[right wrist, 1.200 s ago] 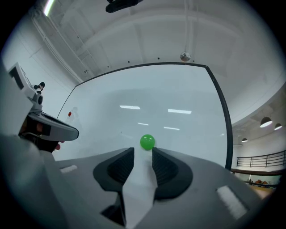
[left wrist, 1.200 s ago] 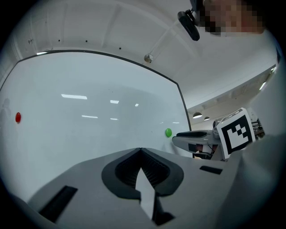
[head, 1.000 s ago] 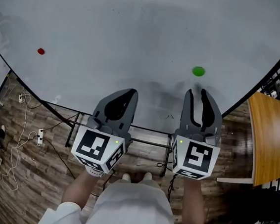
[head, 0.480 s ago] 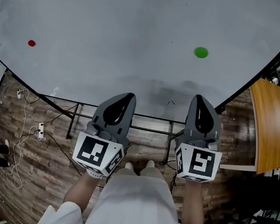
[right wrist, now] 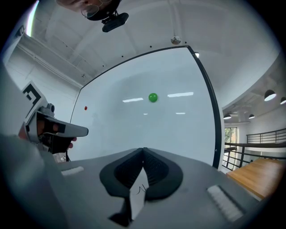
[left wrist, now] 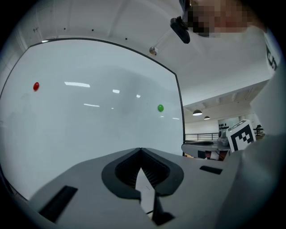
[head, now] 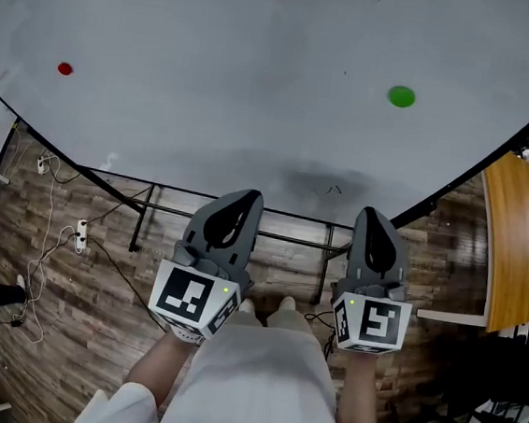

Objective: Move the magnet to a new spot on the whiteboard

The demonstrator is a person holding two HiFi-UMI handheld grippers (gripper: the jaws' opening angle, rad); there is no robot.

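Open whiteboard (head: 243, 53) stretches between the red magnet (head: 65, 69) and the green magnet (head: 402, 96).

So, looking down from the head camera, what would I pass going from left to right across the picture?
small red round magnet → left grey claw → small green round magnet → orange-brown wooden tabletop

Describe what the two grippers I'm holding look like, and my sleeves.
Both match: the left gripper and right gripper have dark grey, pointed jaws with ribbed inner pads. Each carries a white cube with black square markers and a green light. The sleeves are white.
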